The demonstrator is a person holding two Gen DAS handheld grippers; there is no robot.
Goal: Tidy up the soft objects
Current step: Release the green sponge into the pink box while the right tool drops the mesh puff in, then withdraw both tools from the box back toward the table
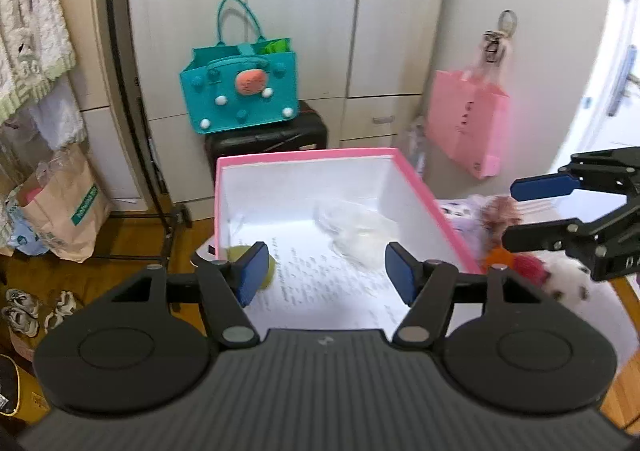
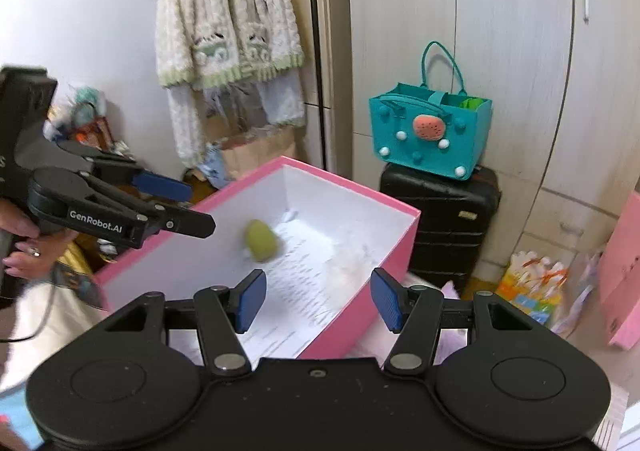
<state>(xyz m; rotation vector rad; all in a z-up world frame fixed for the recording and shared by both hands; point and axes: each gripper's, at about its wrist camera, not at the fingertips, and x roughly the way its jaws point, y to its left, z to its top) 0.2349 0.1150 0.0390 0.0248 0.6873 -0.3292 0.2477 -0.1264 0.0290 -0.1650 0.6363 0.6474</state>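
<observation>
Open left gripper (image 1: 326, 271), pink box (image 1: 420, 187)

Pretty bright daylight in both views, nothing dim. In the left wrist view we get a blown-out white glow at the far right edge, past the pink paper bag (image 1: 466, 123), so light seems to come from there. The pink box (image 1: 320, 211) has a washed-out white interior, and the pale fluffy thing (image 1: 360, 239) inside it almost melts into the glare. The green ball (image 2: 261, 241) in the box is smeared by motion blur, and the stuffed toys (image 1: 532, 263) right of the box are mushy too. Heavy fisheye: the wardrobe doors (image 2: 500, 51) behind the box bow outward, and we see dark corner vignetting in the right wrist view.
</observation>
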